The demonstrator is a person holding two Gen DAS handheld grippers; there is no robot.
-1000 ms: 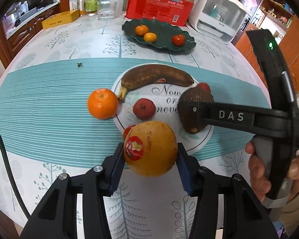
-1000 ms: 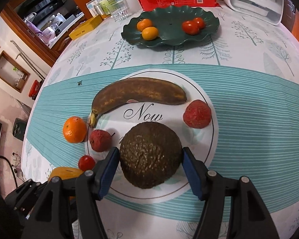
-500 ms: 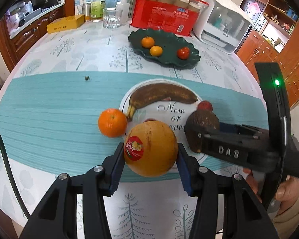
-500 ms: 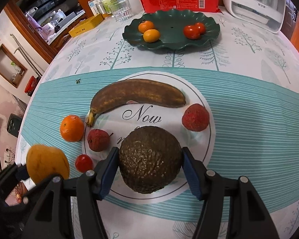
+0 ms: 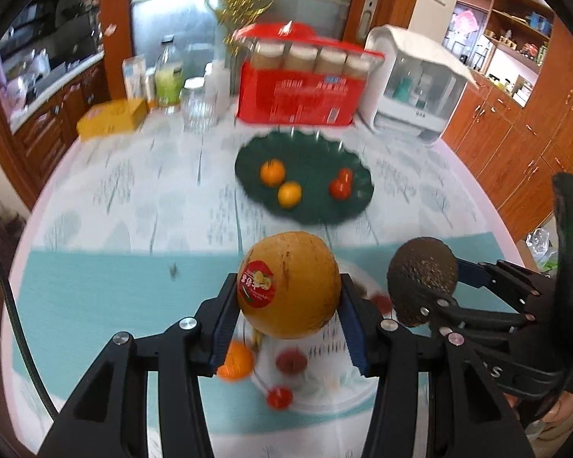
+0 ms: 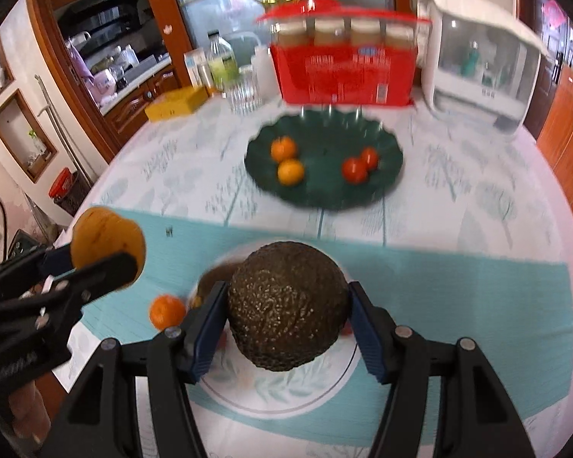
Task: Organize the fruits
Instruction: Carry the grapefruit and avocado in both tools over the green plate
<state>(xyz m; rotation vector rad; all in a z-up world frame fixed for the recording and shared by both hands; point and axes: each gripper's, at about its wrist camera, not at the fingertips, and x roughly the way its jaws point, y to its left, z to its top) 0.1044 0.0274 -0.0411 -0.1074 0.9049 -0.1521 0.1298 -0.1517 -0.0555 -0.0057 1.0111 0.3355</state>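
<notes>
My left gripper (image 5: 288, 305) is shut on a big yellow-orange fruit with a red sticker (image 5: 290, 284) and holds it above the table. My right gripper (image 6: 286, 311) is shut on a dark rough avocado (image 6: 288, 305), lifted above the white plate (image 6: 286, 397). The avocado also shows at the right of the left wrist view (image 5: 422, 276), and the yellow-orange fruit at the left of the right wrist view (image 6: 109, 246). A dark green plate (image 5: 305, 179) farther back holds two small oranges and red tomatoes. An orange (image 5: 235, 360), a lychee (image 5: 290, 360) and a cherry tomato (image 5: 279, 397) lie below.
At the table's back stand a red box of jars (image 5: 301, 87), a white appliance (image 5: 416, 80), a glass (image 5: 198, 107), bottles and a yellow box (image 5: 110, 118). Wooden cabinets line both sides. A black cable (image 5: 15, 328) runs at the left.
Both grippers have risen with their fruits and tilted up toward the green plate. The avocado has left the white plate. The banana is hidden now.
</notes>
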